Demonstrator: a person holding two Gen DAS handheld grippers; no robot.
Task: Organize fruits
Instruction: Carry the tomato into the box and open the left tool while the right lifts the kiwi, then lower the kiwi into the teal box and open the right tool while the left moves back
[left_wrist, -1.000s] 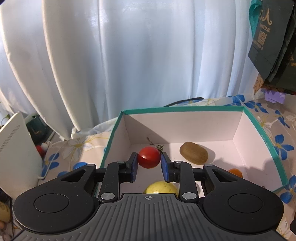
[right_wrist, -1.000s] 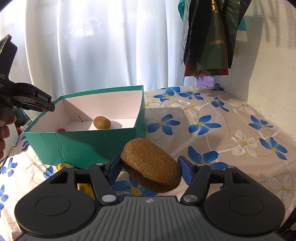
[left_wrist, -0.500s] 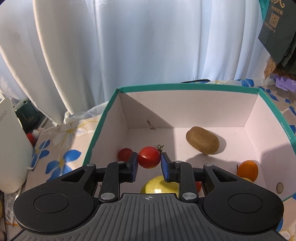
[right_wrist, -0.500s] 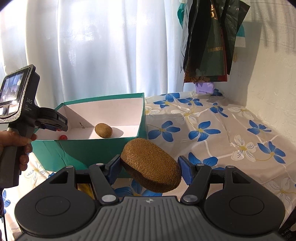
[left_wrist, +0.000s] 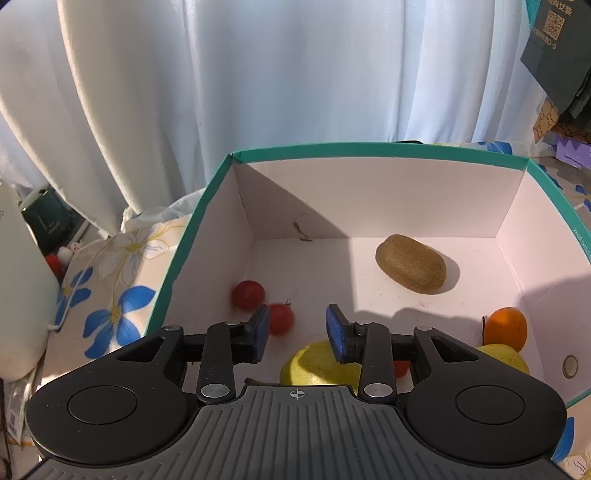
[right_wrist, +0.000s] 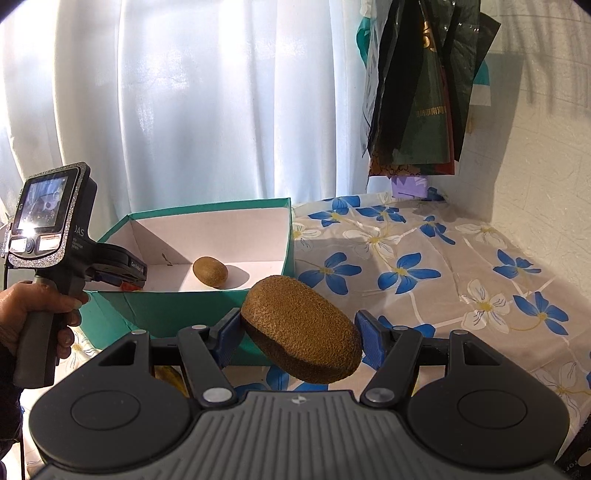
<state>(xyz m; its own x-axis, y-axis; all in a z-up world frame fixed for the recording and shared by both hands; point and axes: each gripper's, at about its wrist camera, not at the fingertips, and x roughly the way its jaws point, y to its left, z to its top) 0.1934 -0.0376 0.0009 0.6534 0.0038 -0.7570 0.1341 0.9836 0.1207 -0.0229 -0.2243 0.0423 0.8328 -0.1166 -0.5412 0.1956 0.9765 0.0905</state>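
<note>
In the left wrist view my left gripper (left_wrist: 297, 326) hangs inside the teal box (left_wrist: 369, 149), its jaws opening. A red tomato (left_wrist: 282, 319) lies on the box floor by the left pad, and no pad presses on it. A second tomato (left_wrist: 248, 294), a kiwi (left_wrist: 410, 264), an orange (left_wrist: 505, 328) and a yellow fruit (left_wrist: 314, 369) also lie in the box. In the right wrist view my right gripper (right_wrist: 299, 332) is shut on a large kiwi (right_wrist: 301, 328), held above the flowered cloth in front of the box (right_wrist: 207, 317).
A person's hand (right_wrist: 33, 306) holds the left gripper (right_wrist: 123, 273) over the box's left side. White curtains hang behind. Dark bags (right_wrist: 424, 92) hang at the back right by a white wall. A yellow fruit (right_wrist: 170, 376) lies on the cloth (right_wrist: 461, 266) before the box.
My left gripper sank into the box and its jaws parted, letting the tomato go onto the box floor. The right gripper has kept still with the kiwi.
</note>
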